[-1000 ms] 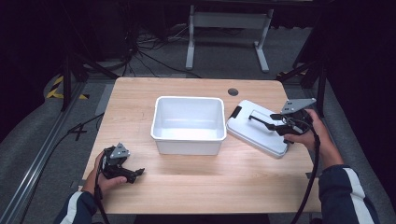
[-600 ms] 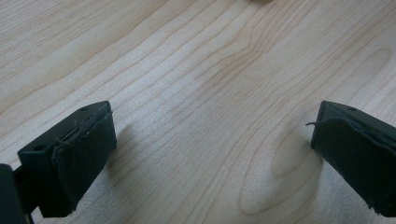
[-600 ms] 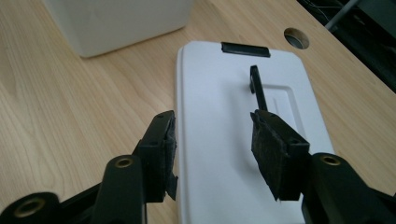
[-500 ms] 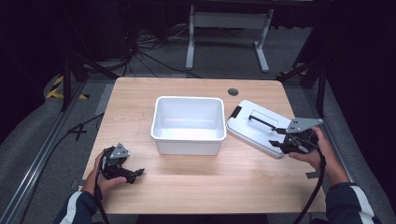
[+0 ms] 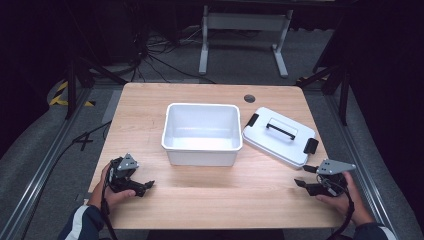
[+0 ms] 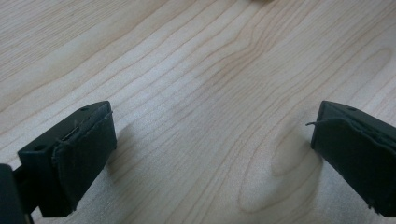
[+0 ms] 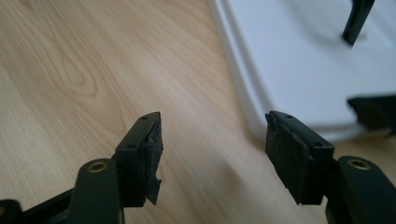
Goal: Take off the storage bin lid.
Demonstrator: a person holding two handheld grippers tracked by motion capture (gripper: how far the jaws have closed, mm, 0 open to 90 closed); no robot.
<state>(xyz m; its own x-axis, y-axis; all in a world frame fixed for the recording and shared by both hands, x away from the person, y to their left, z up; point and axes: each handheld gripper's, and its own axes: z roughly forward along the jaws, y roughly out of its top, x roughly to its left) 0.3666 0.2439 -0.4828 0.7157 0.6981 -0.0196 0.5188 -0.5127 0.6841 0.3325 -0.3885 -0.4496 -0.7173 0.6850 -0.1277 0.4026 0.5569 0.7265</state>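
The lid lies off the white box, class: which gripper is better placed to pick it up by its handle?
Right, probably. The right gripper sits open just near the lid, whose edge shows right ahead of its jaws. The left gripper rests across the table, beyond the white box.

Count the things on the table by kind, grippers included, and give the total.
White bin: 1
White lid with black handle: 1
Hand-held grippers: 2, the left gripper and the right gripper
Total: 4
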